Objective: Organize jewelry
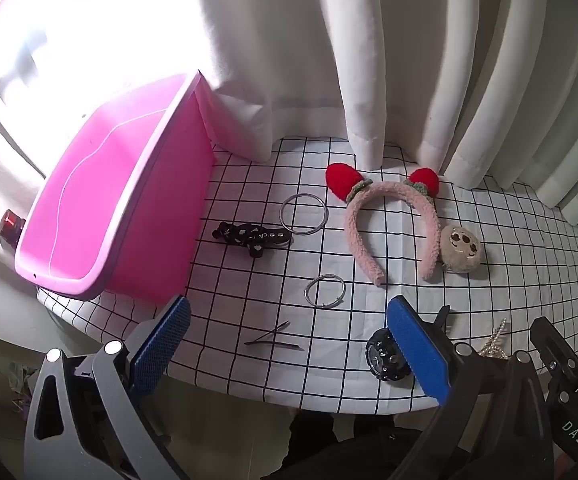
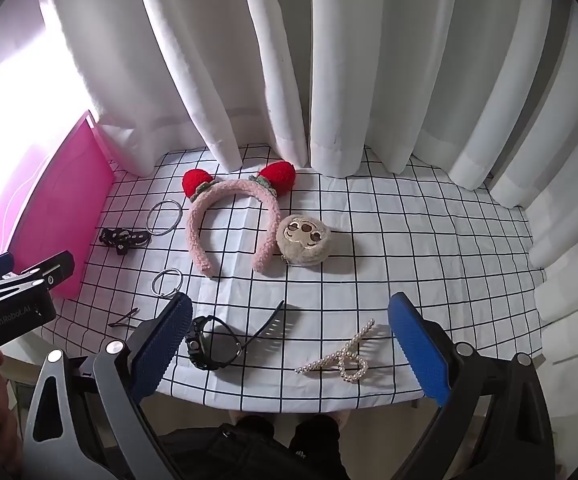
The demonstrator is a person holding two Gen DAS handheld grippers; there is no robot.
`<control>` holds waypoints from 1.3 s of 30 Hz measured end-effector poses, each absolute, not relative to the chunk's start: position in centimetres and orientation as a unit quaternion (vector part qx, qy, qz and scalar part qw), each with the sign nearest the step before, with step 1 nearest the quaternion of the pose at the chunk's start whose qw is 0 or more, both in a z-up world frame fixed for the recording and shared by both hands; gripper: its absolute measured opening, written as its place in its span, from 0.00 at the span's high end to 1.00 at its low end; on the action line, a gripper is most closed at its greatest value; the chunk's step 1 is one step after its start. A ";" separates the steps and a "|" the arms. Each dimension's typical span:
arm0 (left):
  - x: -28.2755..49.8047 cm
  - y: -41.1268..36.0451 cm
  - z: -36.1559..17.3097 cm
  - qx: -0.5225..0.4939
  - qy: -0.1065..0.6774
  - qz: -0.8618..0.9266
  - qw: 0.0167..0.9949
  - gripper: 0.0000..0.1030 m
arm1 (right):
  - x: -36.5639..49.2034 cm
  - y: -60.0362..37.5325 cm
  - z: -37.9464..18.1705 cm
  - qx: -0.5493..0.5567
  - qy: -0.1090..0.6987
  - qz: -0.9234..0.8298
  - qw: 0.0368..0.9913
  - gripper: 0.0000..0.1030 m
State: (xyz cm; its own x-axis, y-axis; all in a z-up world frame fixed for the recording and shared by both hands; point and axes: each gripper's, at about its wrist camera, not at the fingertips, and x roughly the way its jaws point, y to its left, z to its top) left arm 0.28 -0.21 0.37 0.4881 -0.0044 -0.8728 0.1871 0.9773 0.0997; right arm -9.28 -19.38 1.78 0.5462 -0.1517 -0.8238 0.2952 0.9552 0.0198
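On the checked tablecloth (image 1: 249,280) lie a pink plush headband with red ears (image 1: 389,220) (image 2: 233,224), a plush sloth pouch (image 1: 460,249) (image 2: 303,242), two silver bangles (image 1: 303,214) (image 1: 325,292), a black hair clip (image 1: 251,236), thin hairpins (image 1: 275,340), a black watch (image 2: 209,344) and a pearl hair claw (image 2: 343,356). A pink bin (image 1: 101,208) stands at the left. My left gripper (image 1: 289,344) is open above the hairpins. My right gripper (image 2: 289,344) is open over the table's near edge, between watch and pearl claw.
White curtains (image 2: 329,80) hang along the back of the table and around its right side. A small red object (image 1: 9,226) sits behind the bin. The table's near edge (image 2: 289,404) runs just in front of both grippers.
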 end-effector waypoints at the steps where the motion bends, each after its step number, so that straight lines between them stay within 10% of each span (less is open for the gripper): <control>1: 0.3 -0.5 0.2 0.092 0.504 -0.055 0.857 0.06 | -9.3 -19.4 1.8 0.079 0.459 -0.127 0.876 0.09; 39: 0.3 -0.6 0.2 0.089 0.503 -0.058 0.858 0.06 | -9.4 -19.4 1.8 0.078 0.457 -0.128 0.877 0.09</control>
